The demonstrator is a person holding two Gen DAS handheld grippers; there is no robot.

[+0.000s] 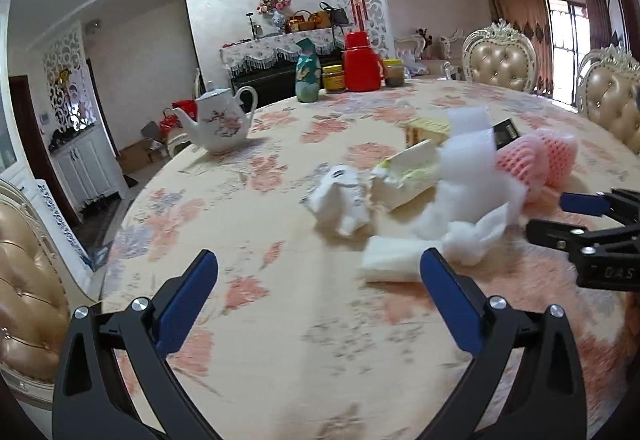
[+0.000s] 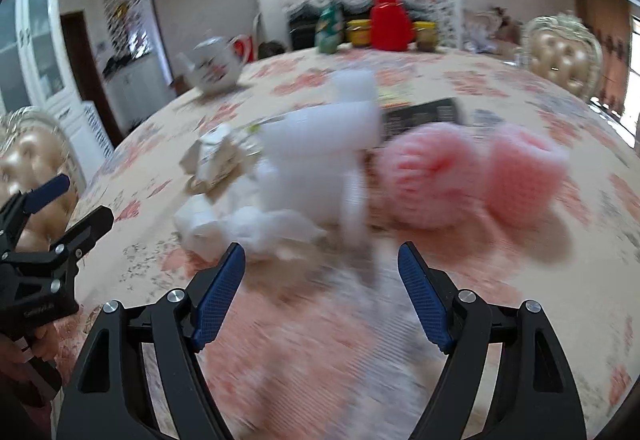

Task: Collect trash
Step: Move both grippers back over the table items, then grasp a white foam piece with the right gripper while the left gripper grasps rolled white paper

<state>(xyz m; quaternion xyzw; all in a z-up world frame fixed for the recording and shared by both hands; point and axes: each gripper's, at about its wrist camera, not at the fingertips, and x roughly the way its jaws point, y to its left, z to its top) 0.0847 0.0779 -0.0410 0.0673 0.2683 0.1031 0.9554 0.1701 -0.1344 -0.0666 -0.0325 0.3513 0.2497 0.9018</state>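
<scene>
A heap of trash lies on the flowered tablecloth point(image 1: 280, 340): white foam wrap point(image 1: 468, 167) point(image 2: 320, 167), crumpled white paper point(image 1: 340, 199) point(image 2: 212, 155), a torn yellow-white carton point(image 1: 408, 175), a folded white tissue point(image 1: 388, 260) point(image 2: 200, 228) and two pink foam fruit nets point(image 1: 536, 155) point(image 2: 432, 179). My left gripper point(image 1: 320, 268) is open and empty, just in front of the tissue. My right gripper point(image 2: 320, 260) is open and empty, close before the foam wrap; it also shows at the right edge of the left wrist view point(image 1: 560, 215).
A white teapot point(image 1: 220, 119) stands at the table's far left. A red flask point(image 1: 360, 61), jars and a green bag point(image 1: 307, 71) stand at the far edge. A black remote point(image 2: 420, 115) lies behind the foam. Padded chairs point(image 1: 500, 59) ring the table.
</scene>
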